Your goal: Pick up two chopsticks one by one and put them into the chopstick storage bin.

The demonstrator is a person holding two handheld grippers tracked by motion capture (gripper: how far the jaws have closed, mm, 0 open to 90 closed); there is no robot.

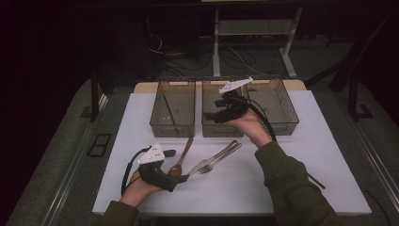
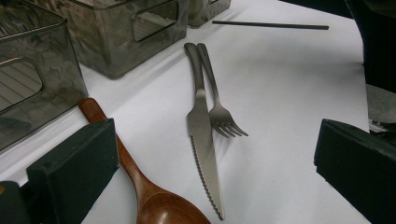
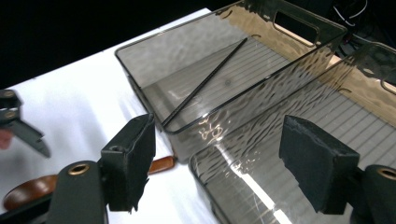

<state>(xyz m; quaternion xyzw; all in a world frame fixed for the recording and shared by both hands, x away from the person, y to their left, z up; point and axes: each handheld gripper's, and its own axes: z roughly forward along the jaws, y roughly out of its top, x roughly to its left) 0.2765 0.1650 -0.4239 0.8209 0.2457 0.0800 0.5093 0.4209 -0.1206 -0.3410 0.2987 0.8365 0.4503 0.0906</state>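
R hand-held gripper raised over middle bin, jaws apart.

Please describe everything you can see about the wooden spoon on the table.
The wooden spoon is reddish-brown with a smooth, glossy finish, made of one piece: a slim handle widening into an oval bowl. It lies flat on the white table, bowl toward the person and handle pointing toward the clear bins, ending just short of them. The left gripper hovers beside its bowl with open fingers; whether it touches the spoon I cannot tell. A knife lies to its right, apart.
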